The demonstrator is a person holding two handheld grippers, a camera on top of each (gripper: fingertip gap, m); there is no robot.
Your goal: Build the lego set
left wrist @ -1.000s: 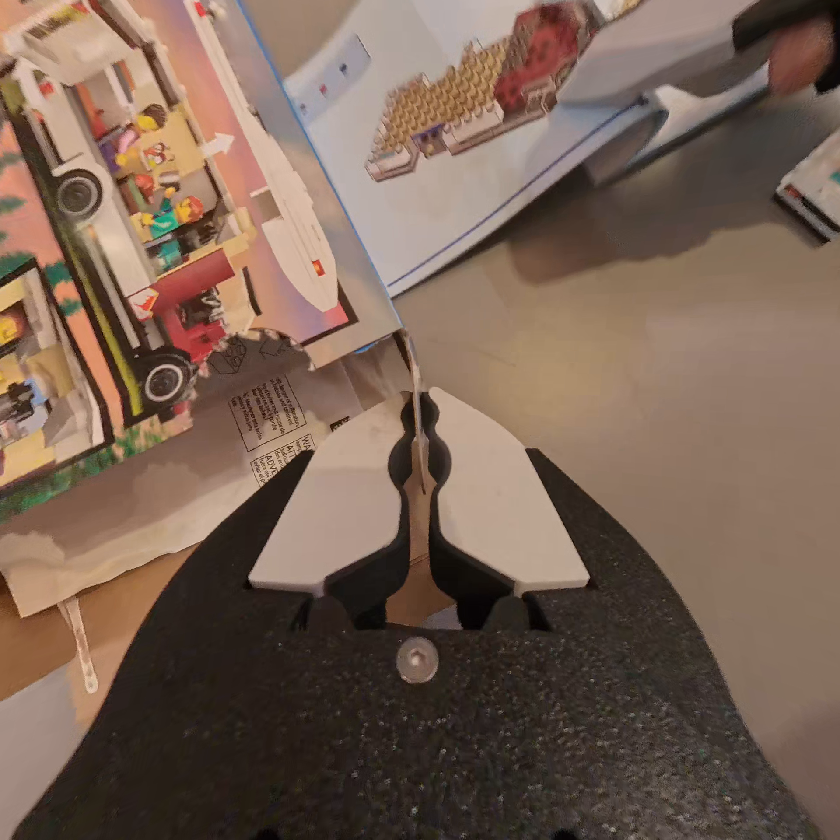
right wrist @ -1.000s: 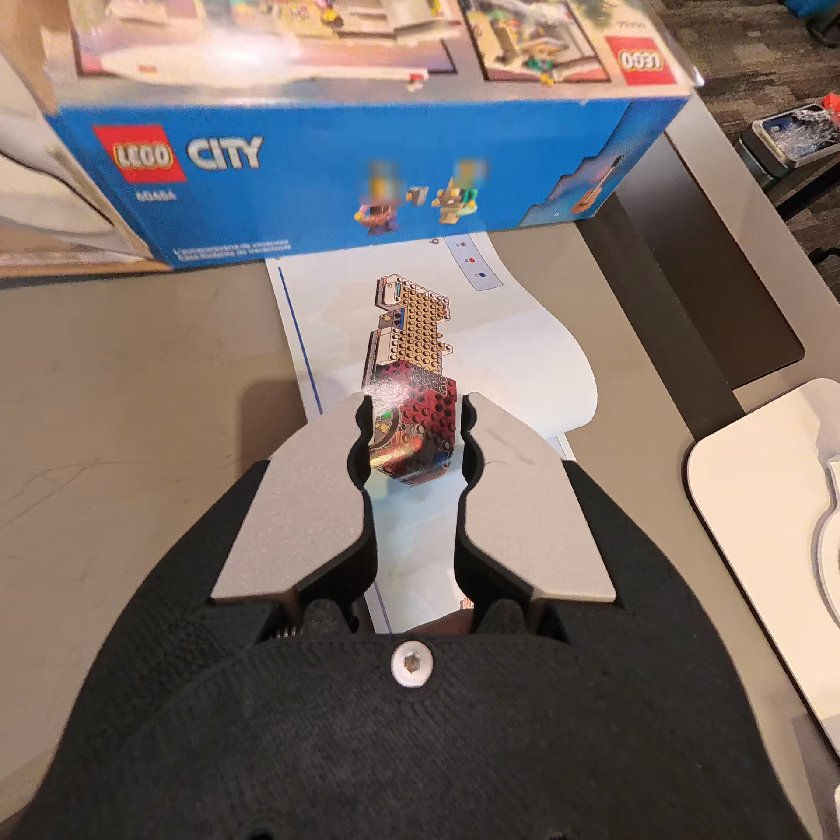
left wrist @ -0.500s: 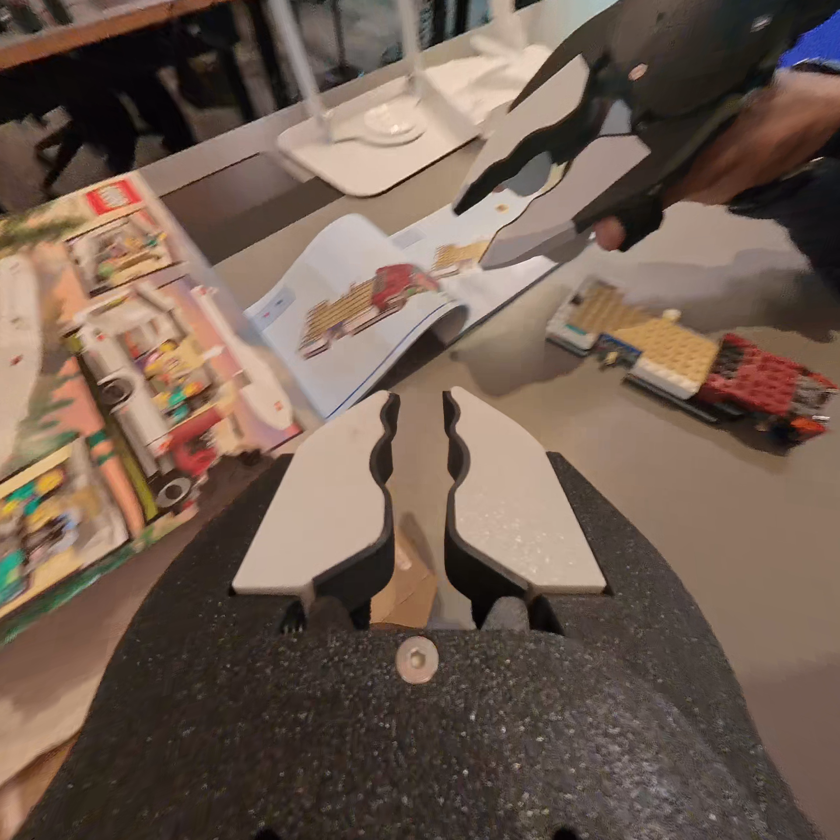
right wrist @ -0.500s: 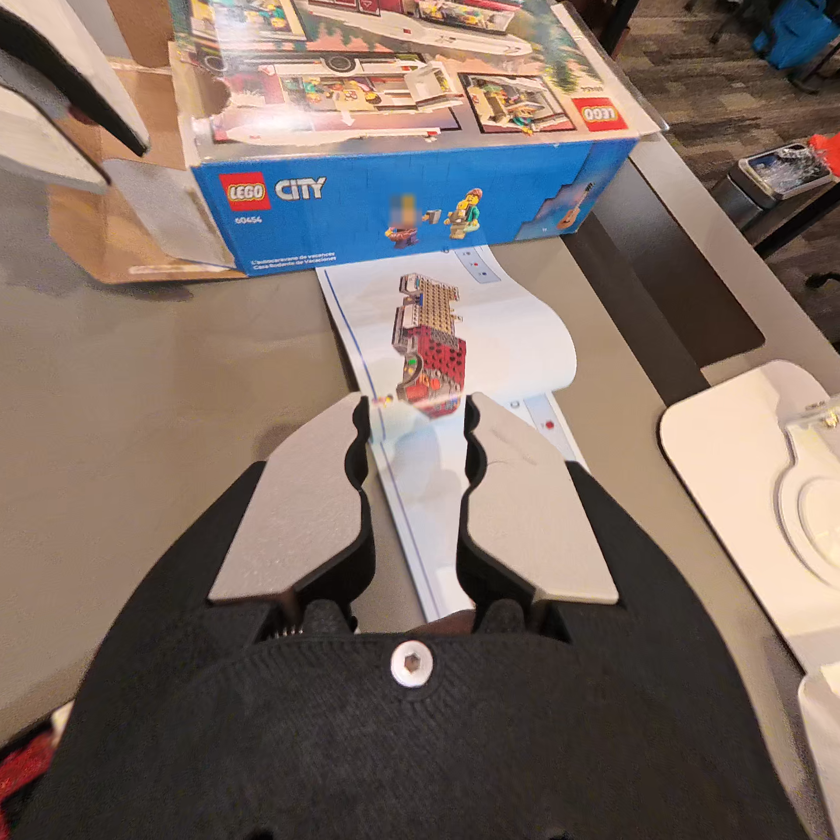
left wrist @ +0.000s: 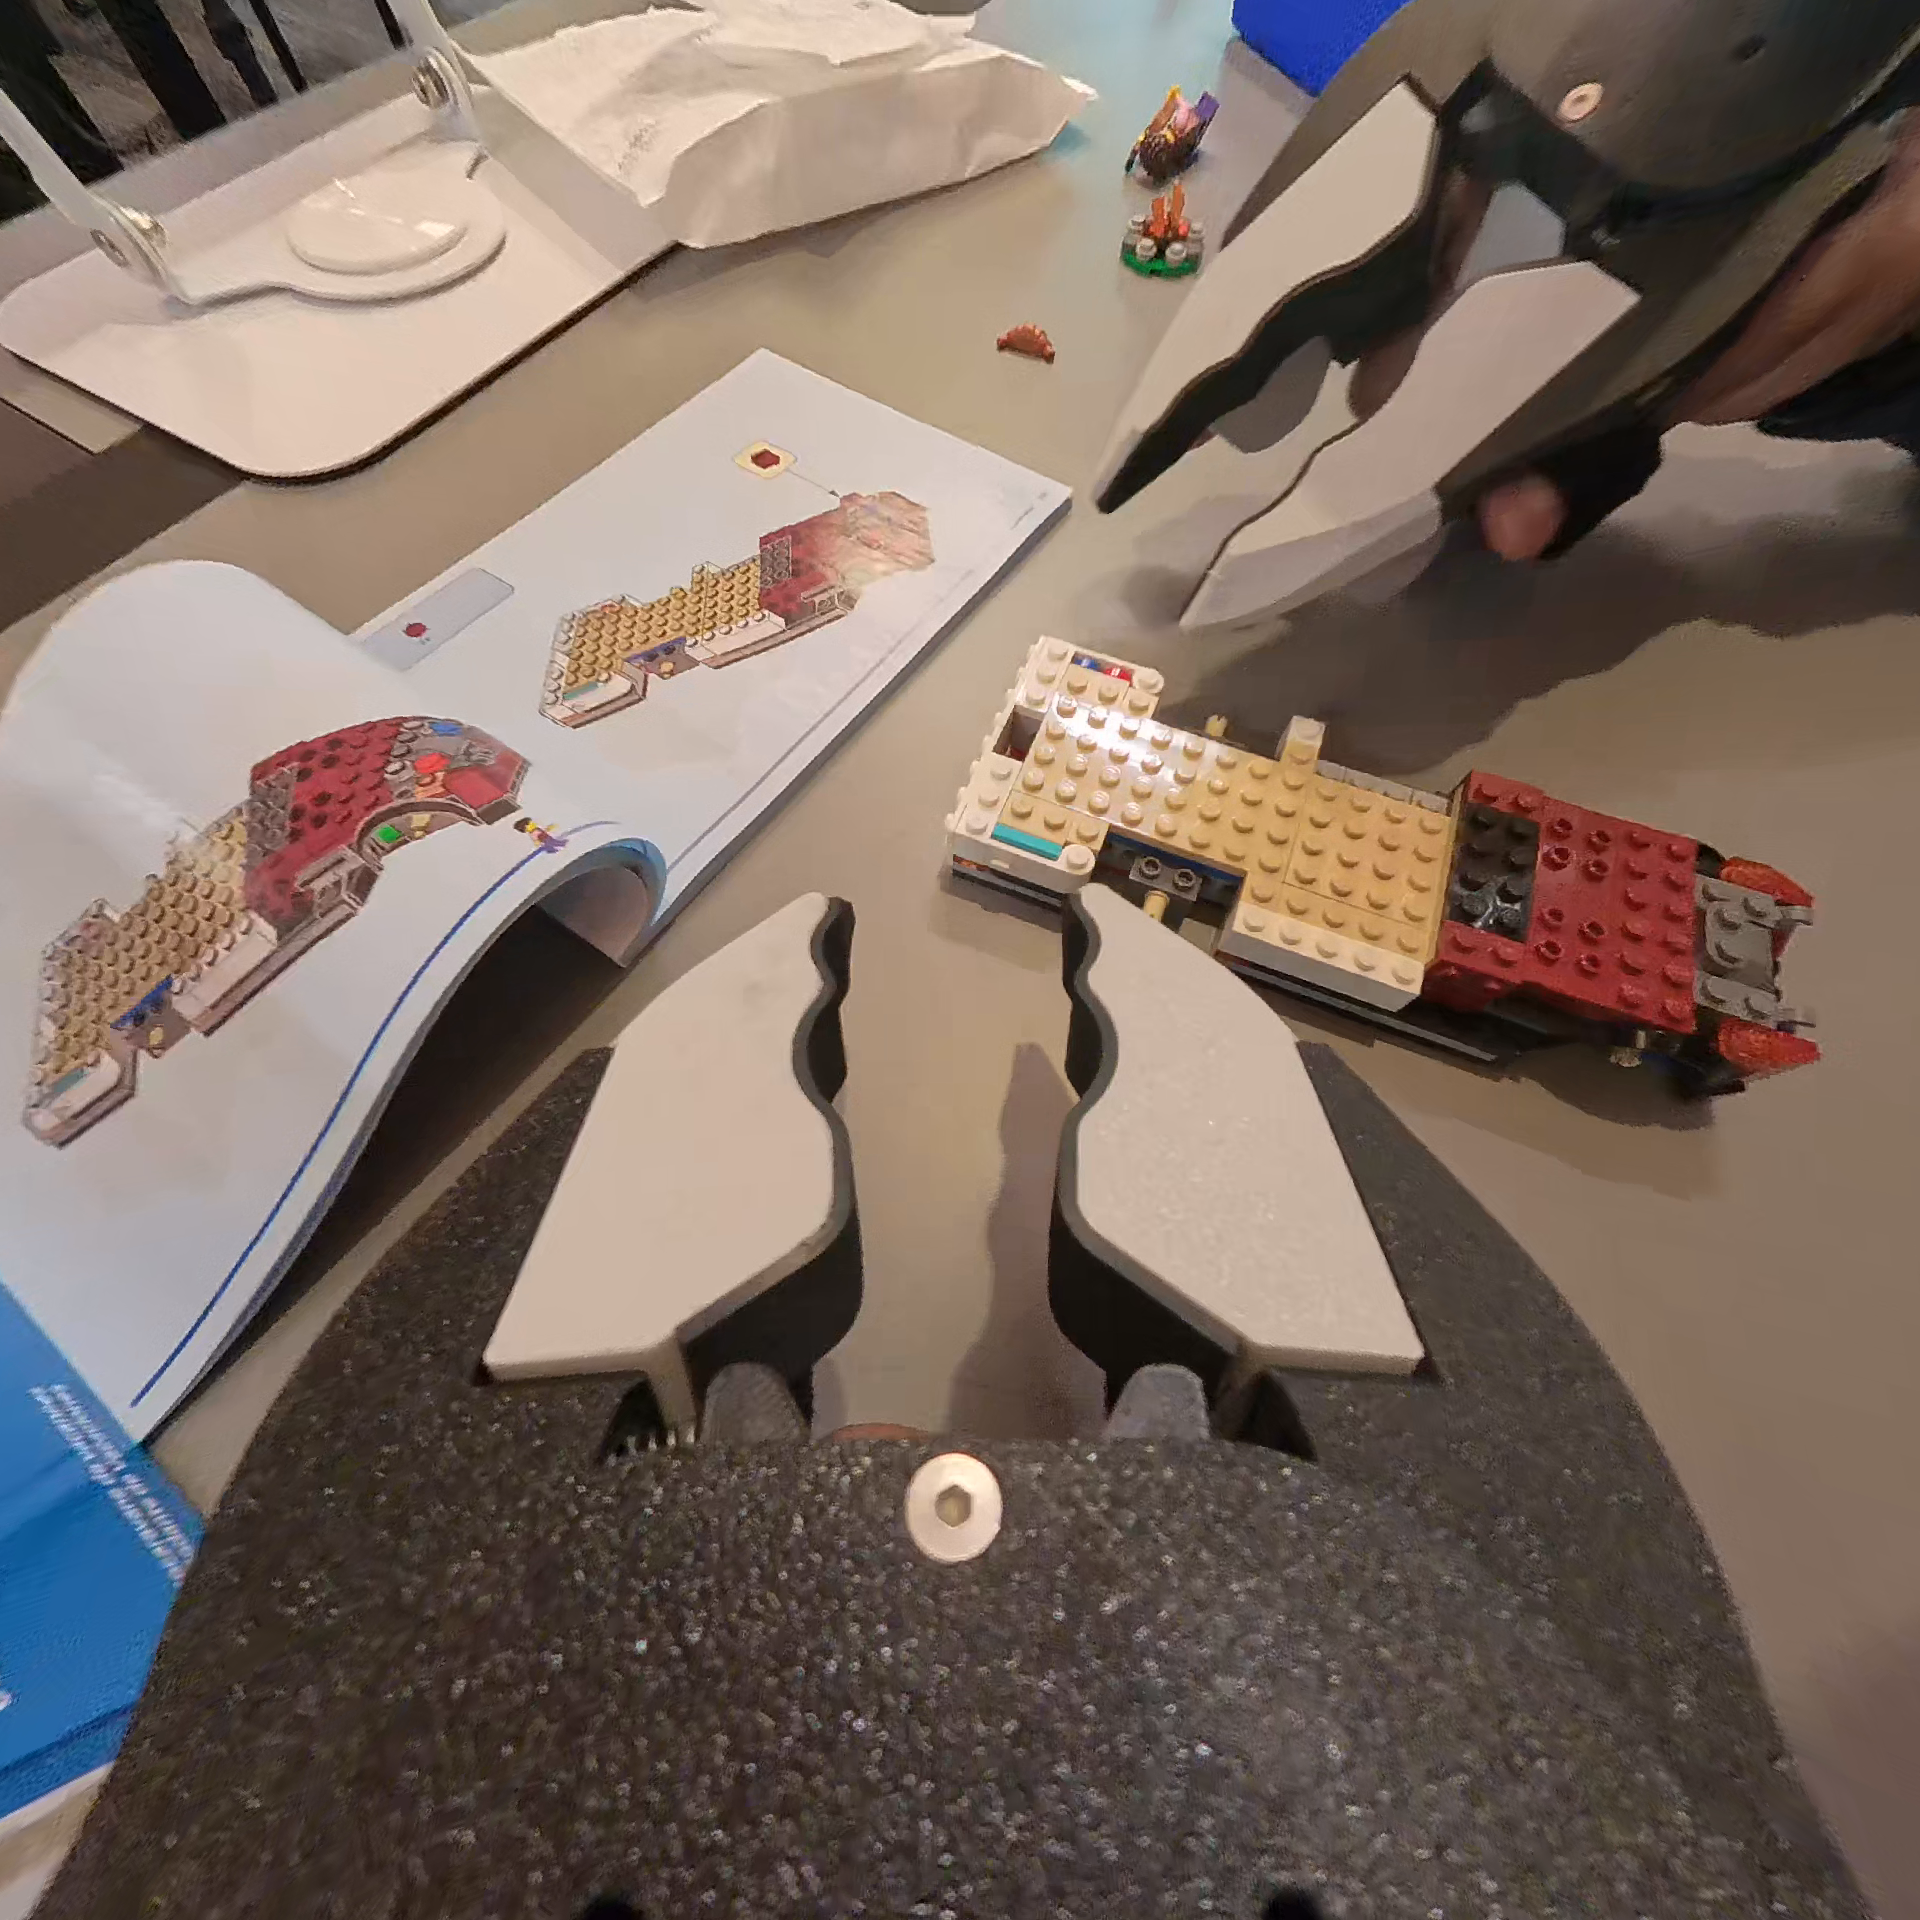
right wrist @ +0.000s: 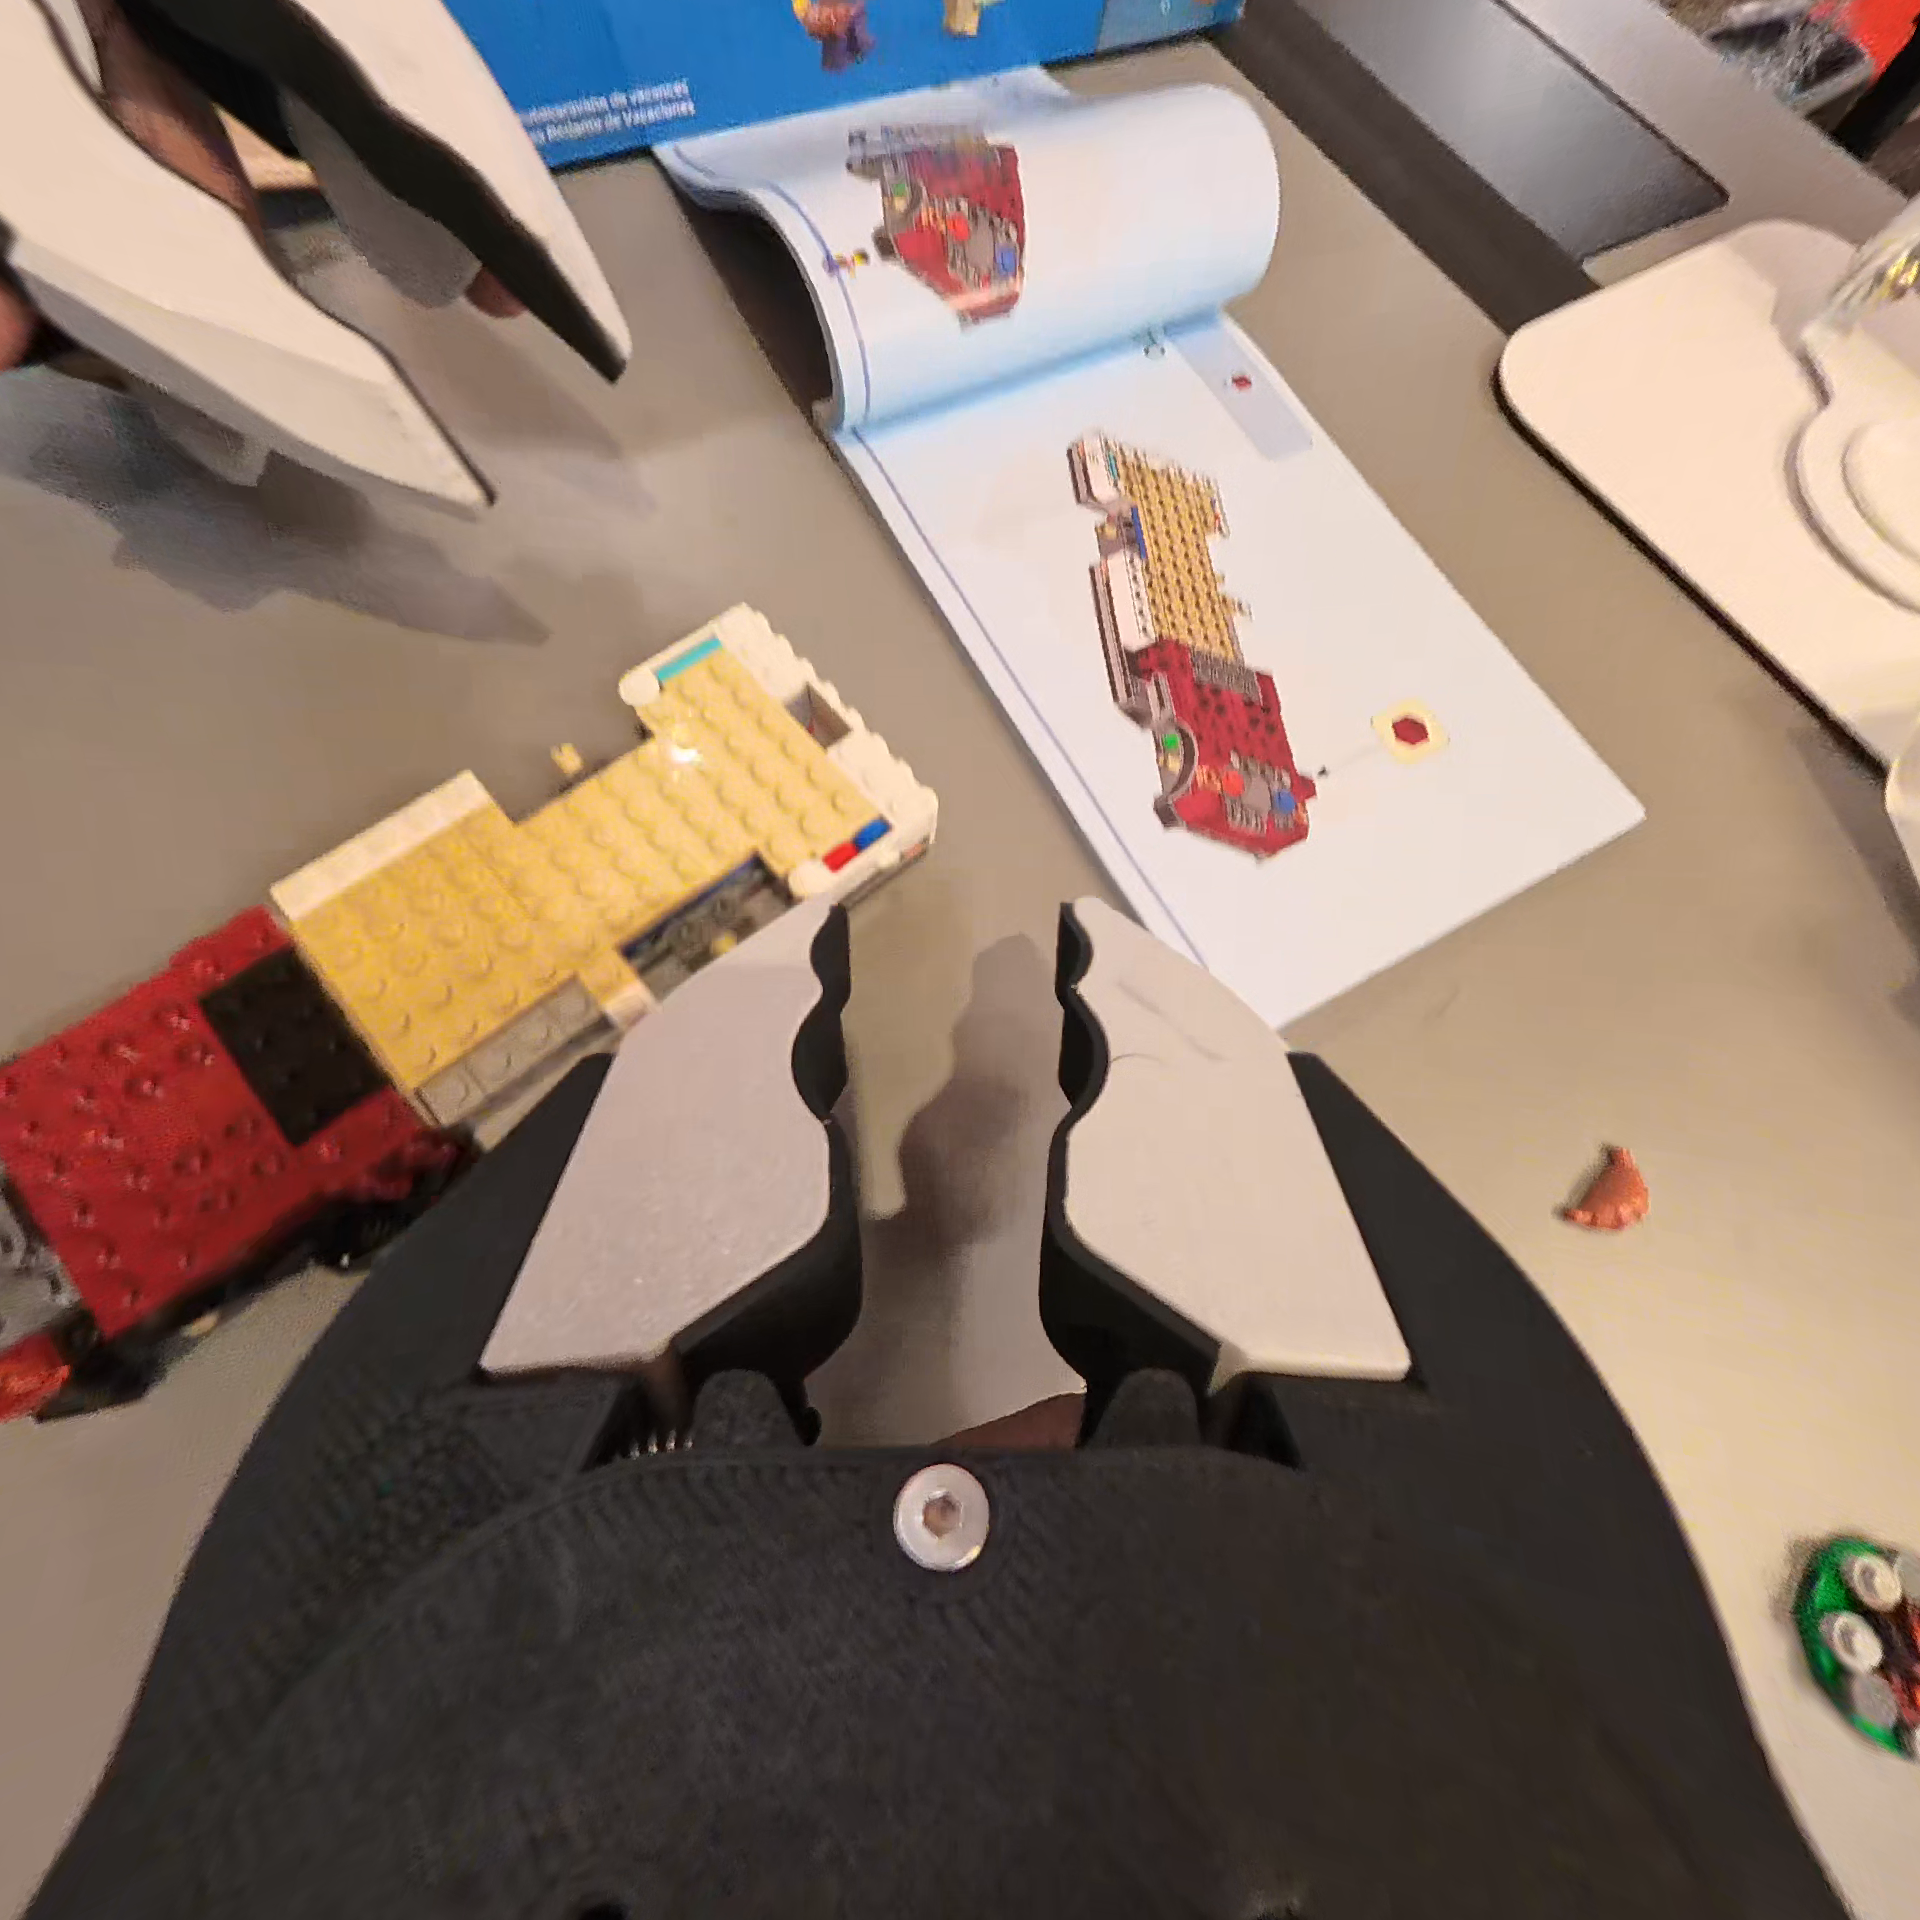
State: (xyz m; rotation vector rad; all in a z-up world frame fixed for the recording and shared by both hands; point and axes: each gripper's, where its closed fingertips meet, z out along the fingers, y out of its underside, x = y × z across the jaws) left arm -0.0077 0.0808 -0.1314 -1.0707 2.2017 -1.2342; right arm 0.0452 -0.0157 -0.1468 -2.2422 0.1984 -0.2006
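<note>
Both grippers, left point(left wrist: 951, 914) and right point(right wrist: 945, 920), hovering over the counter point(left wrist: 1558, 1299), fingers partly open, holding nothing. Brick model point(left wrist: 1299, 831) flat on counter beside open booklet point(left wrist: 727, 582). Probably light, stiff, yet fragile at joints; best gripped across the long sides.

The surface point(left wrist: 1558, 1299) looks smooth and matt grey. On it, the brick model point(left wrist: 1351, 873) is glossy studded plastic; beside it the booklet point(left wrist: 831, 582) is smooth, faintly shiny paper. Beyond the booklet lies crumpled white paper point(left wrist: 810, 104).
</note>
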